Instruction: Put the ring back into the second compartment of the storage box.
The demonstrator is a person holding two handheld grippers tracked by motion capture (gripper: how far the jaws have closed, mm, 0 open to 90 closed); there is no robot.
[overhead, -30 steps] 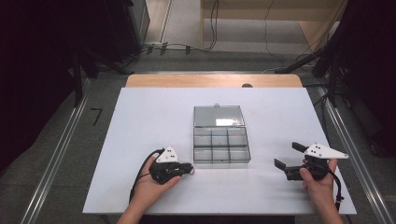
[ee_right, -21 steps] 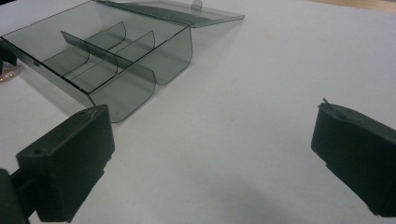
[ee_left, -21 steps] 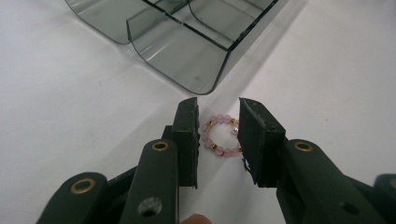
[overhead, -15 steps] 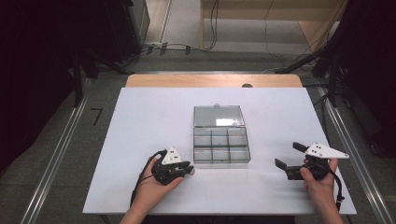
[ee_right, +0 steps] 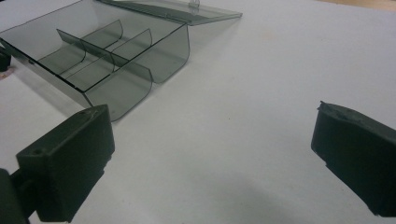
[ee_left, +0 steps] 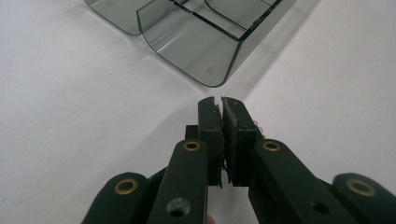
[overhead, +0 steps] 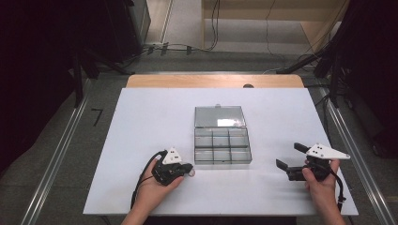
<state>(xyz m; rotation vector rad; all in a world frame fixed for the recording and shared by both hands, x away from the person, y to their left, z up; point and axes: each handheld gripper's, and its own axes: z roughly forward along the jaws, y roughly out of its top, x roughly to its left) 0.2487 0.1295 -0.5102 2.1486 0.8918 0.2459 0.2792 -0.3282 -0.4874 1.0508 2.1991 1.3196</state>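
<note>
Where the person's forearms enter at the near edge of the white bench (overhead: 141, 122), each hand carries one claw. Left claw (overhead: 189, 169) rests low on the bench surface, just beside the near left corner of the organiser box (overhead: 222, 150); its jaws have just been closing and now stand together, pad against pad, with nothing seen between them. The left gripper view confirms this: left claw tips (ee_left: 221, 100) meet with only a hairline seam, pointing at the rounded corner of the box (ee_left: 196, 49), near it but not touching. A small pale item lies against the far side of the jaws; its nature cannot be told.

Right claw (overhead: 291, 156) is held at the near right of the bench, well apart from the box, jaws wide and holding nothing. In the right gripper view, bare bench lies between the spread jaws of the right claw (ee_right: 212, 154), and the box (ee_right: 116, 60) sits farther off to the left.

The box is smoky transparent plastic, divided into compartments, all appearing empty. It sits near the middle of the bench. Its hinged lid (overhead: 220, 116) lies folded open flat on the far side. Beyond the white sheet, a wooden edge strip (overhead: 187, 81) of the bench shows.
</note>
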